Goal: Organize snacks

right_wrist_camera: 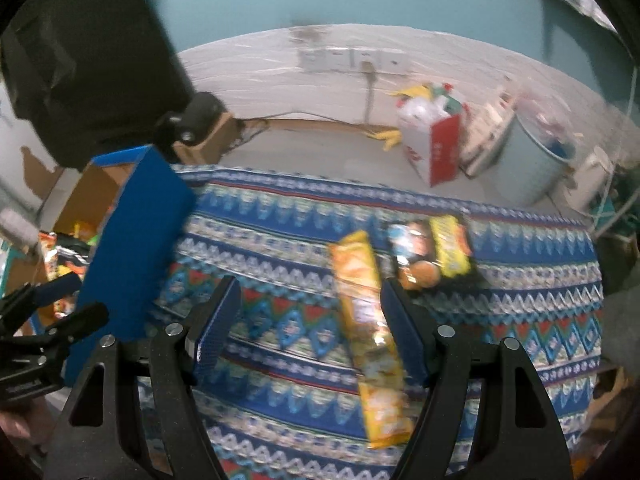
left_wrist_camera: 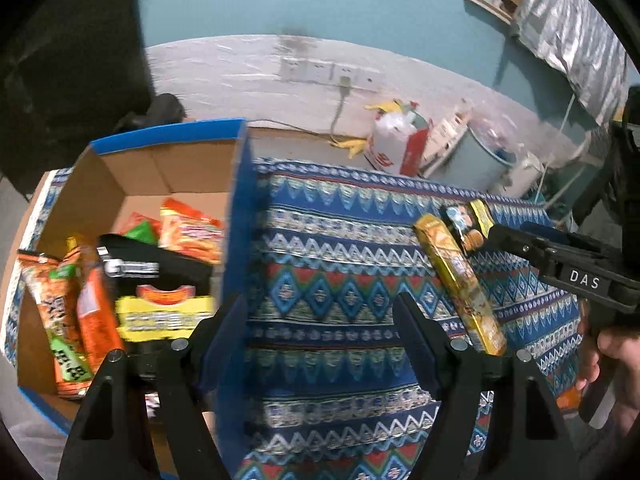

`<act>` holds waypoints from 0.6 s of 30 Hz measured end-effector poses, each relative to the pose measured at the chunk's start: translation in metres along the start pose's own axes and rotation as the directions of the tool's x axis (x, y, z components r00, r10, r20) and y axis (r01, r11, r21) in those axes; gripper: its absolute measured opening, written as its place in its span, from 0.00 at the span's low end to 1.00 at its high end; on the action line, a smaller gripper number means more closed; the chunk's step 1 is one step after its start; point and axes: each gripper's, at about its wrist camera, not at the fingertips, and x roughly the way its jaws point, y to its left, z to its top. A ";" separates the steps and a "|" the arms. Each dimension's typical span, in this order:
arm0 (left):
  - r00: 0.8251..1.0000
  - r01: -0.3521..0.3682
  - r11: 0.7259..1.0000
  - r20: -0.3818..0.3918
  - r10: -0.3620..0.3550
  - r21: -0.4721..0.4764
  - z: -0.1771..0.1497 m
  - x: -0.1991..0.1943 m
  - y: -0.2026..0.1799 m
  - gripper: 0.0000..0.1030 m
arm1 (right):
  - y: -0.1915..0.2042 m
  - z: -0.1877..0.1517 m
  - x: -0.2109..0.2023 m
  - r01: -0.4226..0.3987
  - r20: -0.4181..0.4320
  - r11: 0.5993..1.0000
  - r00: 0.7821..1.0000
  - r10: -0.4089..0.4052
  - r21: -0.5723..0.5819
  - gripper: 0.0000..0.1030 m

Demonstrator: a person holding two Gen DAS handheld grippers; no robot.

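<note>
Two snacks are left on the patterned cloth (right_wrist_camera: 280,240): a long yellow packet (right_wrist_camera: 370,308) and a dark packet (right_wrist_camera: 432,252). Both tongs, right (right_wrist_camera: 310,328) and left (left_wrist_camera: 320,340), are held wide open and empty. Next, the yellow packet must be gripped and carried to the box (left_wrist_camera: 236,208).

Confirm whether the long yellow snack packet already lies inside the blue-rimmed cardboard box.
No: the long yellow snack packet lies on the patterned tablecloth, well apart from the blue-rimmed cardboard box.

Dim, motion-blurred, strong fisheye edge distortion
</note>
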 end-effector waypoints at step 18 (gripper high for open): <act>0.990 -0.024 0.994 -0.134 0.038 0.107 -0.001 0.077 -0.078 0.74 | -0.105 -0.054 0.051 0.104 -0.171 0.987 0.982 -0.082 0.124 0.71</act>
